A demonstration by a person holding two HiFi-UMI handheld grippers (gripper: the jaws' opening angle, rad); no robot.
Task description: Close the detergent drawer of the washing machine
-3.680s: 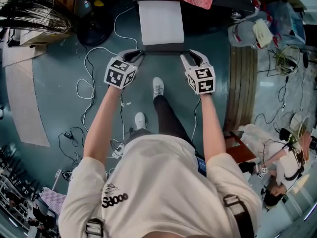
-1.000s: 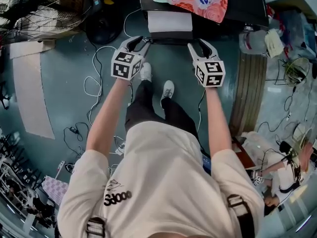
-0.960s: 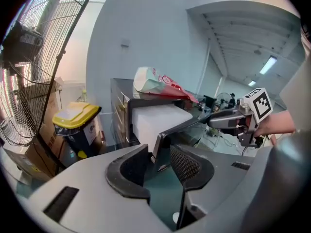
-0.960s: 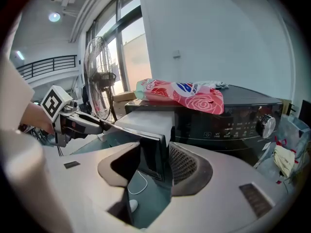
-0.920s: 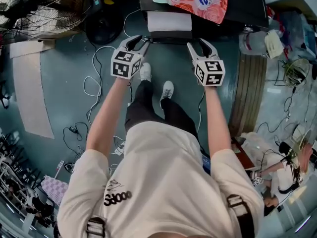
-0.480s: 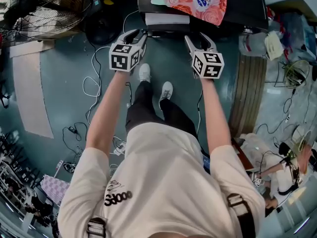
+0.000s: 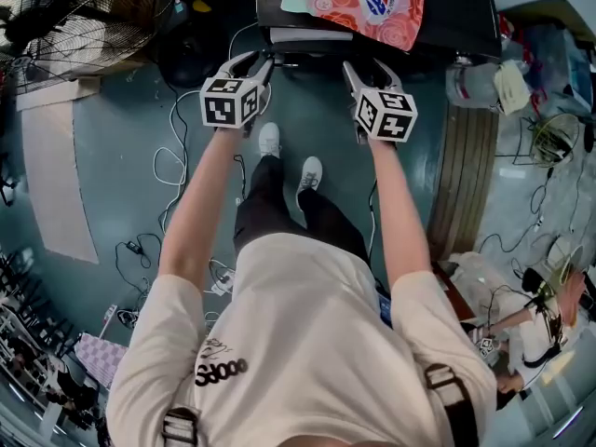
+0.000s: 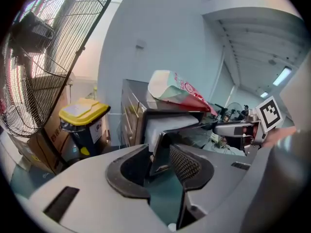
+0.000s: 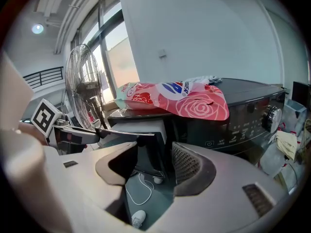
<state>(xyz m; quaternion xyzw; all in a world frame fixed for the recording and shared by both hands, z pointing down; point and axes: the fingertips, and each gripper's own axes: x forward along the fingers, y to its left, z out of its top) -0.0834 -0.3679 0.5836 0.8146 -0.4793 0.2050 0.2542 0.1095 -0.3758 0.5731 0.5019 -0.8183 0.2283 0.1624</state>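
The drawer (image 7: pixel 310 37) sits nearly shut at top centre of the head view. The left tool (image 7: pixel 258 60) and right tool (image 7: pixel 363 66) straddle its front corners, jaws wide and unclamped. Uneven pushing could skew and jam it.

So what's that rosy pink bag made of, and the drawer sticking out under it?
The pink rose-printed bag looks like thin, glossy plastic film: it sags over the machine's edge, creases, and shines a little. The detergent drawer seems to be hard plastic, with a matte white body and a smooth, dark front. That's only a guess from its even, moulded look.
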